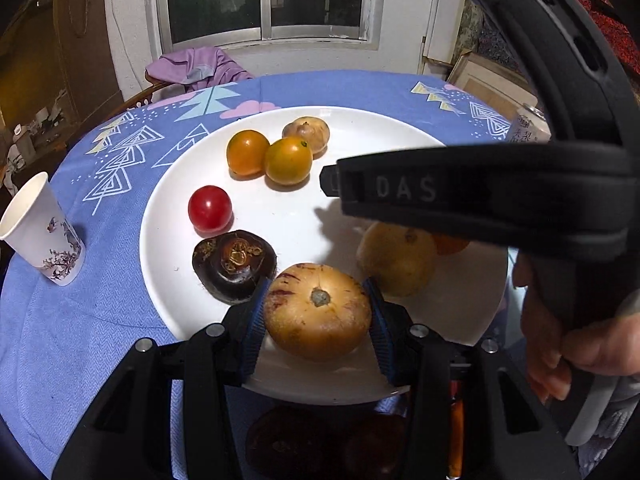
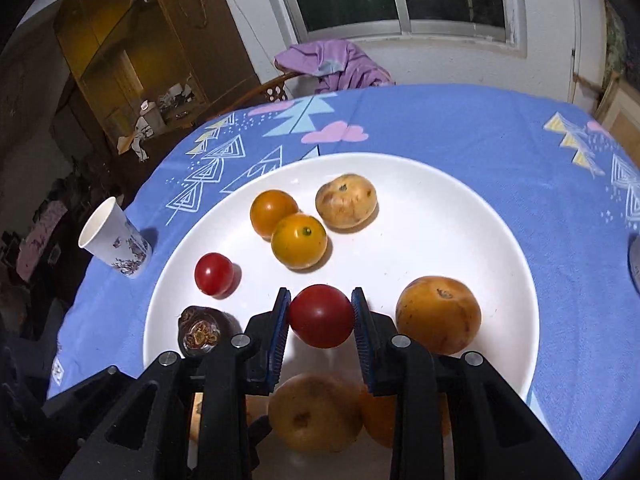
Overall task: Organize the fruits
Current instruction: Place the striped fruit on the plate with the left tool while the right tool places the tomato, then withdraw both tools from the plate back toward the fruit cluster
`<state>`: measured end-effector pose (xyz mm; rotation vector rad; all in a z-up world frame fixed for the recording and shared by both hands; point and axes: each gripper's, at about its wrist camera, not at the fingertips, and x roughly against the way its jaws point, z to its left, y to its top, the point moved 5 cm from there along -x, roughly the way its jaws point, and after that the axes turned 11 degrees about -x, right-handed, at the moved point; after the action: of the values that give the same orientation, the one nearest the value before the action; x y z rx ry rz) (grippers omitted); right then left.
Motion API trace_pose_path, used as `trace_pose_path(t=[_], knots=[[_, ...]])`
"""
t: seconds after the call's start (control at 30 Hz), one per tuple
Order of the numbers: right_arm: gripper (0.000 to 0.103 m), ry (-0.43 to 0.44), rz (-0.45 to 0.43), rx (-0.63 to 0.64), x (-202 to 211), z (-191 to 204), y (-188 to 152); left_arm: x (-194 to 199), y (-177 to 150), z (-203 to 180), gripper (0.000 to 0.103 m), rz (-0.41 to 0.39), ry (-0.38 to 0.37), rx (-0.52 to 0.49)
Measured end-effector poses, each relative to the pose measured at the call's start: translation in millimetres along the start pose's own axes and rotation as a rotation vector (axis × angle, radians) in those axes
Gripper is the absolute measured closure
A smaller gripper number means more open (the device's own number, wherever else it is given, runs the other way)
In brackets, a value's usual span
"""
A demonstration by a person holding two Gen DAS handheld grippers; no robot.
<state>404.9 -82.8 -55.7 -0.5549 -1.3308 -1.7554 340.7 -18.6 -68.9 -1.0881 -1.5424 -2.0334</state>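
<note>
A white plate [image 1: 400, 128] [image 2: 460, 200] on the blue cloth holds several fruits. My left gripper [image 1: 318, 292] is shut on a tan round fruit with purple streaks [image 1: 318, 310], low over the plate's near rim. My right gripper [image 2: 322, 300] is shut on a red tomato [image 2: 322, 315] and holds it above the plate. On the plate lie two orange fruits [image 1: 248, 152] [image 2: 298, 240], a small red tomato [image 1: 210, 208] [image 2: 214, 274], a dark purple fruit [image 1: 234, 264] [image 2: 200, 330], a small tan fruit [image 1: 308, 130] [image 2: 346, 200] and a yellow-brown fruit [image 1: 394, 258] [image 2: 438, 314].
A paper cup [image 1: 40, 232] [image 2: 114, 240] stands on the cloth left of the plate. The right gripper's black body [image 1: 480, 192] crosses the left wrist view above the plate. A can [image 1: 528, 126] stands at the right. A purple cloth [image 2: 336, 62] hangs on a chair behind the table.
</note>
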Motion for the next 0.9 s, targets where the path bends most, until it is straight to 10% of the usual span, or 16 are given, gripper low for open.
trace_pose_path(t=[0.13,0.27,0.43,0.63,0.9], knots=[[0.066,0.009,0.001,-0.003,1,1,0,2,-1,0,0.054,-0.004,0.004,-0.003],[0.058,0.003,-0.034,-0.017,11,-4,5,8,0,8,0.022,-0.027,0.031,0.027],[0.057,0.05,-0.144,-0.061,60,-7,20,30,3,17,0.02,-0.078,0.033,0.061],[0.024,0.144,-0.351,-0.058,169,9,19,91,-8,23,0.006,-0.206,0.177,0.054],[0.01,0.133,-0.483,-0.067,223,-21,-97,117,-68,17,0.004,-0.181,0.262,0.078]])
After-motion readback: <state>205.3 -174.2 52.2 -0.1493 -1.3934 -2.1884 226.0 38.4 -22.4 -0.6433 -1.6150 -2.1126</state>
